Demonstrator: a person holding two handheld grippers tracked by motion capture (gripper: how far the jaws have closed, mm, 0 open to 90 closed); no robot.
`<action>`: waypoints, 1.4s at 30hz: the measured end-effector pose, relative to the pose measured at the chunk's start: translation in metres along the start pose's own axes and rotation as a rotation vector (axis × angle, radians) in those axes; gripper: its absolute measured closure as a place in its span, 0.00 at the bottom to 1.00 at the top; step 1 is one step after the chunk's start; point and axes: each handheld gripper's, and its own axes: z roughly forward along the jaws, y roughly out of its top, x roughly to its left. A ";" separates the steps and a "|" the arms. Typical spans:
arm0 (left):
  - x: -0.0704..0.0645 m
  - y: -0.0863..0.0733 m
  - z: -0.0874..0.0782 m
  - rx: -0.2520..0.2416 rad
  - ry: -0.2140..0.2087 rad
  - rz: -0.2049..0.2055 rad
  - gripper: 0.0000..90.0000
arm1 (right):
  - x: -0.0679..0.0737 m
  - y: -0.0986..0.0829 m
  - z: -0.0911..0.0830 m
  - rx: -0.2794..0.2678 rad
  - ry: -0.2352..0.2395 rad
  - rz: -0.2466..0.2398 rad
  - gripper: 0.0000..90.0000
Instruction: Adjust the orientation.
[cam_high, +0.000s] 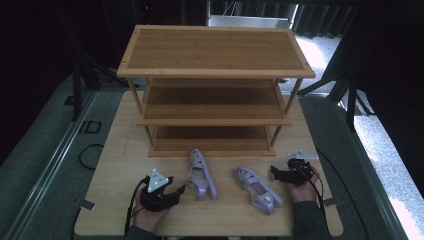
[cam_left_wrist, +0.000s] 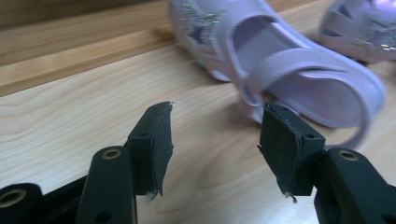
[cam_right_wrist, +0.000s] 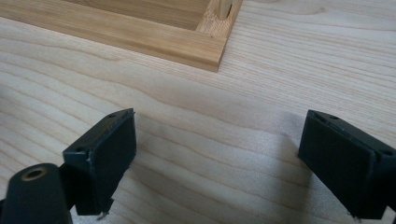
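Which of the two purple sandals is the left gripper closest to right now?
The left sandal, lying just below the shelf rack. The left gripper, jaws open, sits at its heel; the right sandal lies nearer the right gripper.

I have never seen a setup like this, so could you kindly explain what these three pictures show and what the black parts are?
A person sits at a wooden table and holds a hand-operated gripper in each hand. The high view looks down from above: the left gripper and right gripper flank two lilac sandals, in front of a three-tier wooden rack. The other two pictures come from cameras riding on each gripper; the black parts are its open jaws. Neither holds anything.
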 end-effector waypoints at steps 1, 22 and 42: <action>-0.002 0.000 0.001 0.003 -0.004 0.008 0.50 | 0.000 0.000 0.000 0.000 0.000 0.000 0.12; -0.006 0.010 0.032 0.081 -0.040 0.045 0.85 | 0.000 0.000 0.000 0.000 0.000 0.000 0.12; 0.001 0.025 0.004 0.046 -0.064 0.085 0.94 | 0.000 0.000 0.000 0.000 0.000 0.000 0.12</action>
